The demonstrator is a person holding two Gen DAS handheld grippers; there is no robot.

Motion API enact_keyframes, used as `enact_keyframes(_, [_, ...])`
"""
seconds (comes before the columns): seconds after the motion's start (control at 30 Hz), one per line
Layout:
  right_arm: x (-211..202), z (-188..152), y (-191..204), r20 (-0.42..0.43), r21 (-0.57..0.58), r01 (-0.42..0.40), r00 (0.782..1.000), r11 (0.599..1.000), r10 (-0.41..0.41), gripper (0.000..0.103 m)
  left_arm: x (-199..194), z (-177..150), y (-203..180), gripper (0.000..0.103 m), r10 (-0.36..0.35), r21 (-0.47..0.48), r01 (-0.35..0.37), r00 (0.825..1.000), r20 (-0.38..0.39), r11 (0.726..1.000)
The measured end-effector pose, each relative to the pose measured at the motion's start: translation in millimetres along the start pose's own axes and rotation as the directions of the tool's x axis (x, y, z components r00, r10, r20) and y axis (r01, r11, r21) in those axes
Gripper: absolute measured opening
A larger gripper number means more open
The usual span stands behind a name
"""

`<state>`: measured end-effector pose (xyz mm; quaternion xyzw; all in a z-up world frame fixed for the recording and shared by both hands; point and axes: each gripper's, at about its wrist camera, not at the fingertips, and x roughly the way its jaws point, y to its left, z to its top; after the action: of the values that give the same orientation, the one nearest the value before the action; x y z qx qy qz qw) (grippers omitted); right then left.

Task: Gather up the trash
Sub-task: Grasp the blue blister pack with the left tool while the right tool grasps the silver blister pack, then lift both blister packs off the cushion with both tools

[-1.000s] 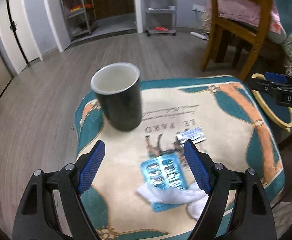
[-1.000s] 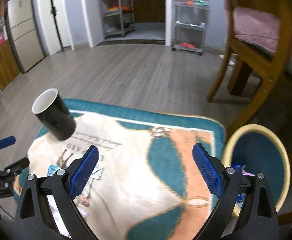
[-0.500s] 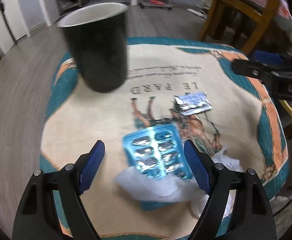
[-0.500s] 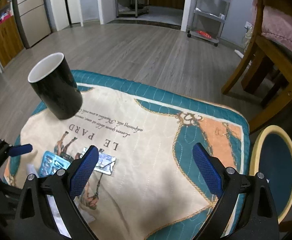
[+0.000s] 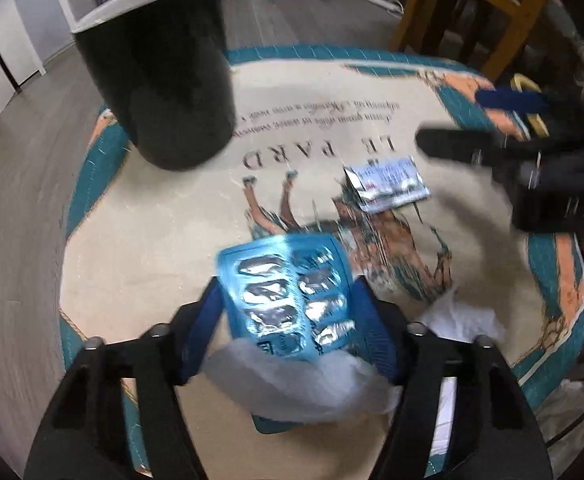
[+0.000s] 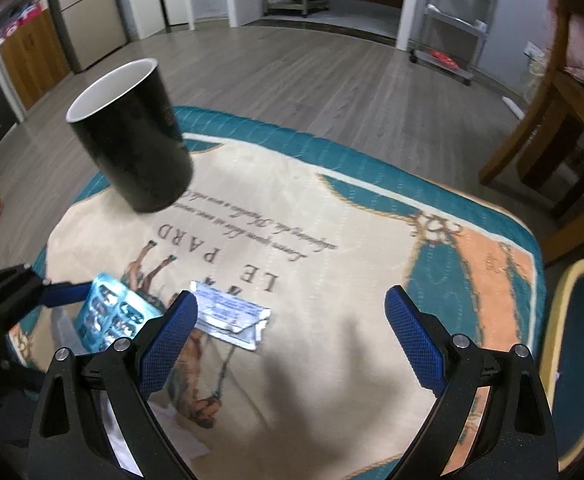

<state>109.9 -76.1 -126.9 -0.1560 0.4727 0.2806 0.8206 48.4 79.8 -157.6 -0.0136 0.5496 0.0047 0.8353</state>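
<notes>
Left wrist view: left gripper closing, blue pads flanking the blue blister pack lying partly on white tissue – black mug behind.
Right wrist view: right gripper spread wide, empty – foil sachet on printed cloth just beside its left pad.

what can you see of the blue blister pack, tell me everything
The blue blister pack is a bright blue plastic sheet with two rows of crinkled silver foil pockets. It lies tilted on the printed cloth, its near end over a white crumpled tissue. The left gripper straddles it, jaws closing, blue pads at its long edges. It also shows in the right wrist view.
</notes>
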Motion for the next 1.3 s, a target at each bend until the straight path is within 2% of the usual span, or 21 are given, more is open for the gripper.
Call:
enact_keyframes(0.03, [1,0,2,-0.002,-0.006,-0.006,1.000,1.000,0.006,0.093,-2,1,6,0.056,-0.010,-0.019,0.010,1.000,0.001,1.000])
enact_keyframes(0.13, [5,0,12,-0.014,-0.037,-0.044,0.999,0.998,0.043,0.089,-3,1,17,0.056,-0.027,-0.056,0.027,1.000,-0.003,0.998])
enact_keyframes(0.3, [16,-3,24,-0.073,-0.085,-0.090,0.994,0.992,0.084,0.080,-6,-6,18,0.060,-0.031,-0.042,0.031,0.999,-0.010,0.999])
enact_keyframes(0.4, [22,-5,30,-0.095,-0.107,-0.090,0.992,0.990,0.080,0.078,-4,-12,13,0.064,-0.024,-0.009,0.024,0.999,-0.020,1.000])
enact_keyframes(0.57, [35,-6,39,-0.128,-0.149,-0.039,0.992,0.988,0.020,0.077,0,-13,4,0.072,-0.019,0.024,0.020,0.999,-0.029,1.000])
enact_keyframes(0.67, [39,-8,42,-0.146,-0.154,-0.037,0.989,0.987,0.015,0.066,2,-12,0,0.073,-0.004,0.050,0.006,1.000,-0.031,0.999])
enact_keyframes(0.73, [38,-7,44,-0.152,-0.153,-0.061,0.988,0.986,0.038,0.050,3,-11,0,0.073,-0.004,0.050,0.006,1.000,-0.029,0.999])
enact_keyframes(0.83, [35,-7,50,-0.158,-0.157,-0.087,0.985,0.984,0.061,0.036,5,-8,0,0.073,-0.004,0.051,0.005,1.000,-0.028,0.999])
enact_keyframes(1.13, [24,-3,33,-0.135,-0.087,-0.117,0.985,0.989,0.105,0.034,17,6,-14,0.073,0.004,0.069,-0.002,1.000,-0.026,0.998])
enact_keyframes(1.3, [29,-5,19,-0.167,-0.053,-0.055,0.985,0.997,0.046,0.034,20,11,-15,0.072,0.010,0.077,-0.008,1.000,-0.025,0.997])
